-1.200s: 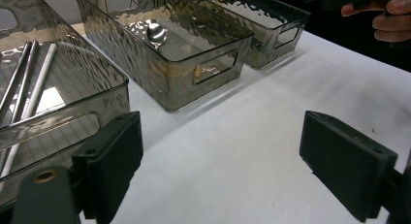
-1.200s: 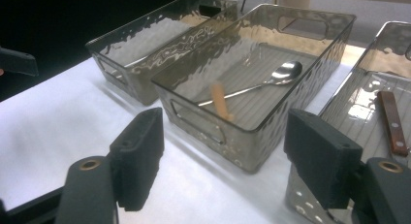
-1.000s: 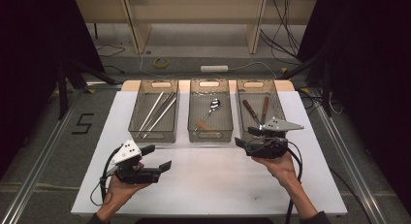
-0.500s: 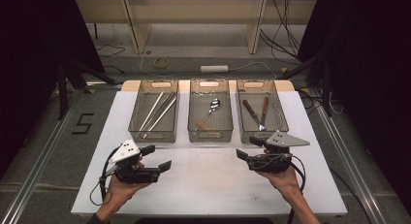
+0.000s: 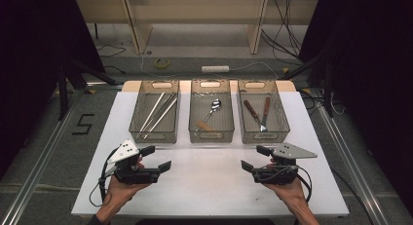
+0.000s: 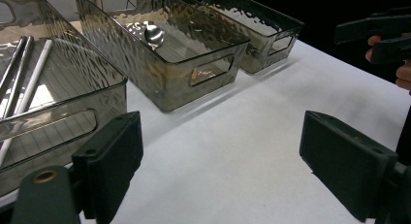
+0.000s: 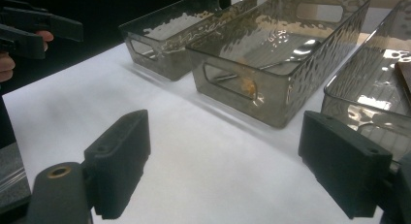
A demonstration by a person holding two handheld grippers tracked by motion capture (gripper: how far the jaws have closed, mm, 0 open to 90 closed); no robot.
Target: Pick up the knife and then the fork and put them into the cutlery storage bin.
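My left gripper [image 5: 157,158] is open over the near left of the white table [image 5: 209,186], with nothing between its jaws. My right gripper [image 5: 254,158] is open and bare at the near right. In the left gripper view my own jaws [image 6: 228,161] frame bare table, and the right gripper [image 6: 378,32] shows at the upper right. In the right gripper view my jaws [image 7: 231,161] are spread wide, with the left gripper [image 7: 34,27] at the upper left.
Three smoky clear bins stand in a row at the back. The left bin [image 5: 155,137] holds long metal and white sticks [image 5: 158,110]. The middle bin [image 5: 211,137] holds a spoon [image 5: 213,108]. A knife [image 5: 252,113] and fork [image 5: 265,110] lie in the right bin [image 5: 265,137].
My right gripper has drawn back from the front of the right bin toward the near edge of the table. The left gripper has barely moved.
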